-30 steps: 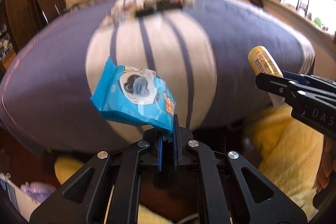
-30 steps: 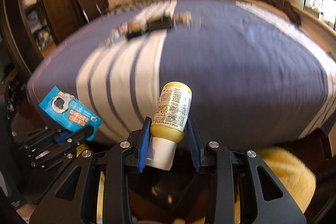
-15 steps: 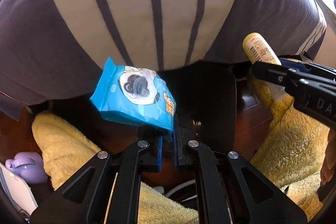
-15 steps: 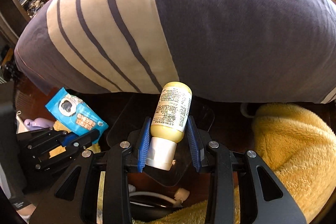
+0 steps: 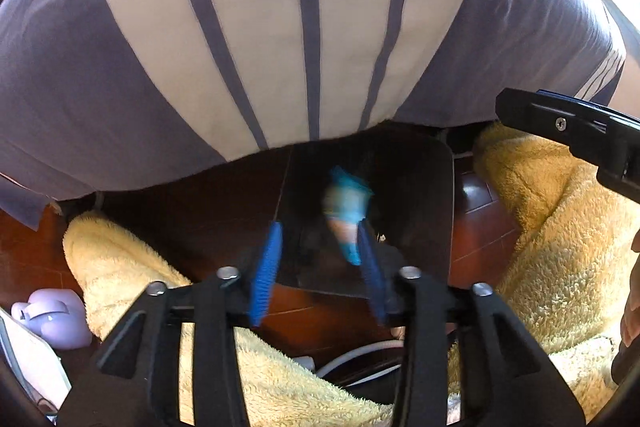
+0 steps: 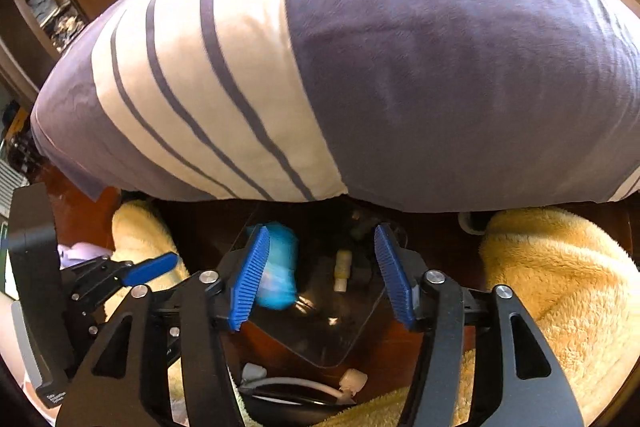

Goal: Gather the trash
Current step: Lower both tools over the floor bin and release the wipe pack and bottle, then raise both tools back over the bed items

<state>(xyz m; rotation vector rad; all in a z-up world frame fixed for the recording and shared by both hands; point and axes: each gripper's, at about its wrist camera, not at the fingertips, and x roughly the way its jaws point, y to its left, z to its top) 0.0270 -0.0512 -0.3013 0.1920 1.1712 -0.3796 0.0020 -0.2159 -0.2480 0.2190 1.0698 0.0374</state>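
My left gripper (image 5: 319, 231) hangs over a dark see-through bin (image 5: 446, 195) at the foot of the bed. Its jaws are opening and the blue wipes packet (image 5: 347, 213), blurred, drops free between them into the bin. My right gripper (image 6: 321, 231) is above the same bin (image 6: 332, 353), its jaws opening with nothing pressed between the pads. The small yellow bottle (image 6: 342, 264) lies down inside the bin, beside the blue packet (image 6: 279, 269). One blue pad of the left gripper shows at the left in the right wrist view.
A bed with a purple and cream striped cover (image 6: 360, 67) bulges over the bin. Yellow fluffy fabric (image 5: 560, 247) lies on the wooden floor on both sides. A lilac object (image 5: 52, 319) sits at the left, and a white cable (image 6: 296, 383) runs below the bin.
Both grippers sank towards the bin and tipped downward. The left jaws let go of the blue packet and the right jaws let go of the yellow bottle; both things fell into the bin.
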